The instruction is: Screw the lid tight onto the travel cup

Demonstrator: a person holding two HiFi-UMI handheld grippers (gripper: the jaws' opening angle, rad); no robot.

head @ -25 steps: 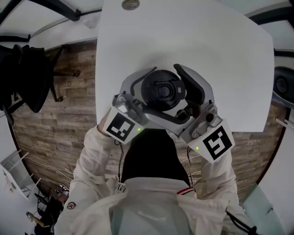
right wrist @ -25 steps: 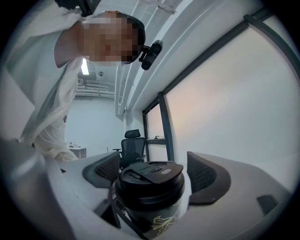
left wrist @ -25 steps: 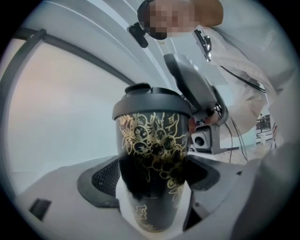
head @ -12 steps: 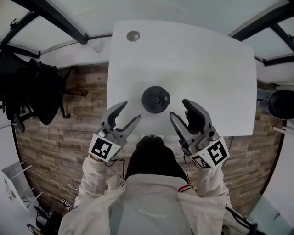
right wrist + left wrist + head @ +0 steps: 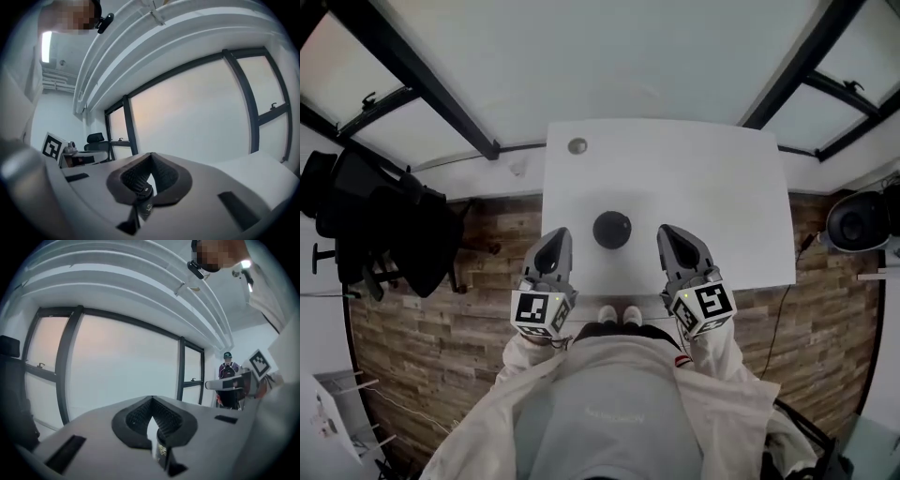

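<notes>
Travel cup [image 5: 612,232] stands upright on the white table [image 5: 675,178] near its front edge. Only its black lid [image 5: 610,227] shows from above, and nothing touches it.

Left tool [image 5: 555,236] and right tool [image 5: 667,232] flank the cup, both apart from it and about equally near. Each tool's jaws have just closed and now meet with nothing between them.

Both gripper views look out level at the windows [image 5: 117,366]; the cup is in neither.

The cup lies inward of each tool and lower, long axis vertical.

Judgement: the lid sits on, tightness unknowable. A regrip would mean reopening and coming down on the lid.
</notes>
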